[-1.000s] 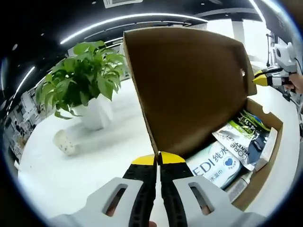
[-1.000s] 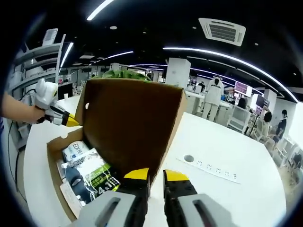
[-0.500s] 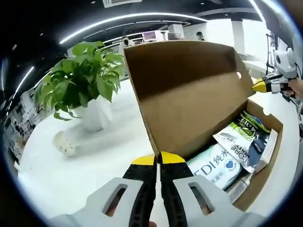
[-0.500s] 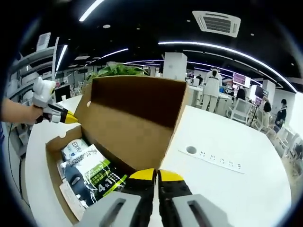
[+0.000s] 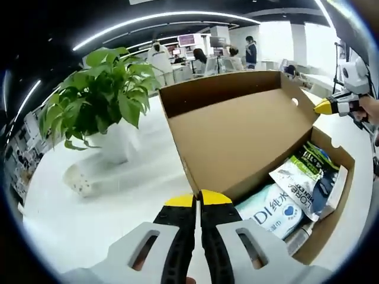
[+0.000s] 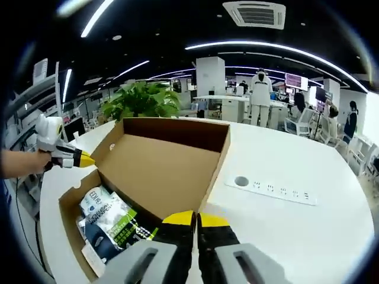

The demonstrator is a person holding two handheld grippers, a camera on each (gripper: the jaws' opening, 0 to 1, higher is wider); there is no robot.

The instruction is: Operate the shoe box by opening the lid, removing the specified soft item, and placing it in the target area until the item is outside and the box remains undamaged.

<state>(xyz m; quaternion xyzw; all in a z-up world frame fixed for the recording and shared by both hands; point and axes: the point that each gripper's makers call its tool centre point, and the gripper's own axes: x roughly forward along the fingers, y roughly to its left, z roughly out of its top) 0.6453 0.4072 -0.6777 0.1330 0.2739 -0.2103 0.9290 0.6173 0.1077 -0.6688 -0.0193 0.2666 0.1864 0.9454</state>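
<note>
Both grippers, left [image 5: 197,200] and right [image 6: 188,218], clamp the near corners of the shoe box's [image 6: 70,222] laid-back lid [image 6: 160,174], soft packs [image 6: 112,222] inside.

Box [image 6: 71,204] open above, lid [image 6: 160,177] leaning back, plant [image 5: 103,97] beyond

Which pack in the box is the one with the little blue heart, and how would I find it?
Find the open cardboard box on the white table; its lid leans back. Inside, packs lie side by side. The heart pack is pale blue-white, nearest the lid's hinge, beside a green-and-white pack; only it has a dark blue heart.
</note>
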